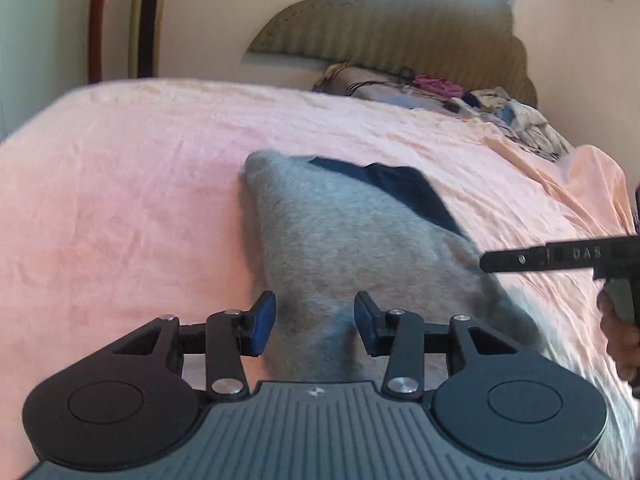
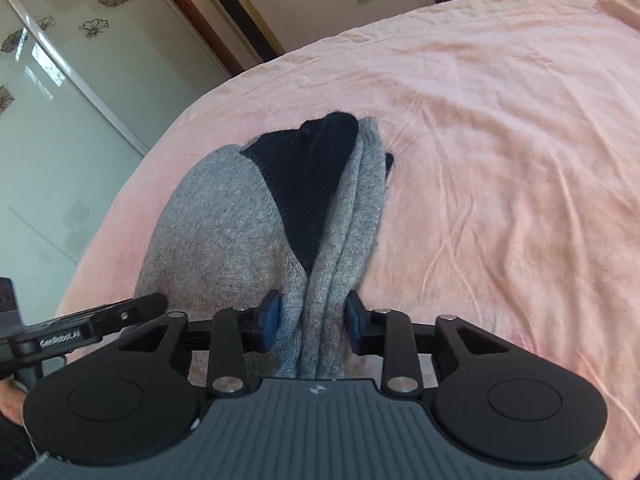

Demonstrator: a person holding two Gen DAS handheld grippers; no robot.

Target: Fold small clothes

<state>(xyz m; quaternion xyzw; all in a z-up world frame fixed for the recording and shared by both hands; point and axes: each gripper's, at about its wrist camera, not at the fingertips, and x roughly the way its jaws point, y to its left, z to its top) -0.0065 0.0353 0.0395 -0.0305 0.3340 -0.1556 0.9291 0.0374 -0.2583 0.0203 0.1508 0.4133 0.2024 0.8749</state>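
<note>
Grey knit sweater (image 2: 224,220) with a black inner patch (image 2: 308,184) lies on the pink bedsheet (image 2: 500,140), its near end lifted. Right gripper (image 2: 312,320) pinches a bunched grey edge between its blue pads (image 2: 272,316). Left gripper (image 1: 316,320) has cloth between its spread pads (image 1: 262,320); whether it grips, I cannot tell. Piled clothes (image 1: 500,108) sit far right by the headboard (image 1: 400,28).

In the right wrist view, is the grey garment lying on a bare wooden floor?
No, the grey garment lies on a pink bedsheet, with its near end between the right gripper fingers.
</note>
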